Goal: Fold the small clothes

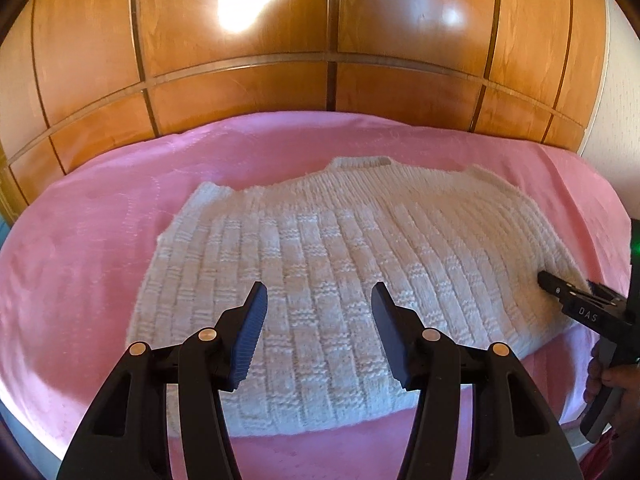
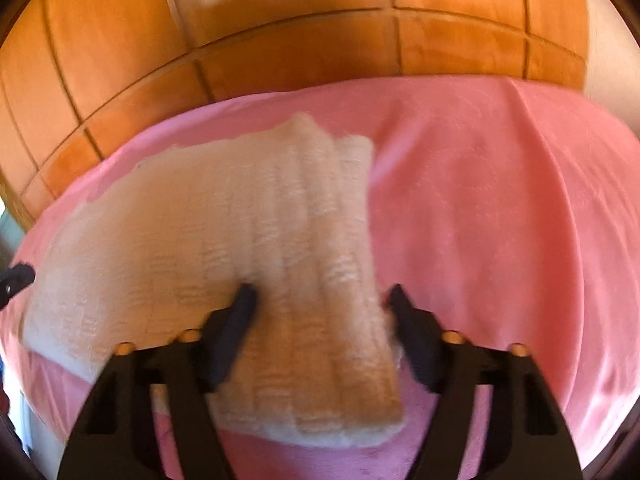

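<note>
Motion-blurred sweater (image 2: 224,240); right gripper (image 1: 568,288) partly cut off.

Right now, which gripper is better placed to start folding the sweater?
Right, I'd say. The right gripper is open astride the sweater's side edge; the left gripper hovers open over its middle, no edge between its fingers.

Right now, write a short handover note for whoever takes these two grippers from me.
Left gripper: open, holding nothing, above the near middle of the cream ribbed knitted sweater.
Right gripper: open, holding nothing, its fingers straddling the sweater's right side edge; that view is blurred.
The sweater lies spread on the pink bedspread, neckline towards the wooden panelled wardrobe.
Done: its right edge looks doubled over; I cannot be sure.
Left: grip an edge, finish folding, smooth it.
</note>
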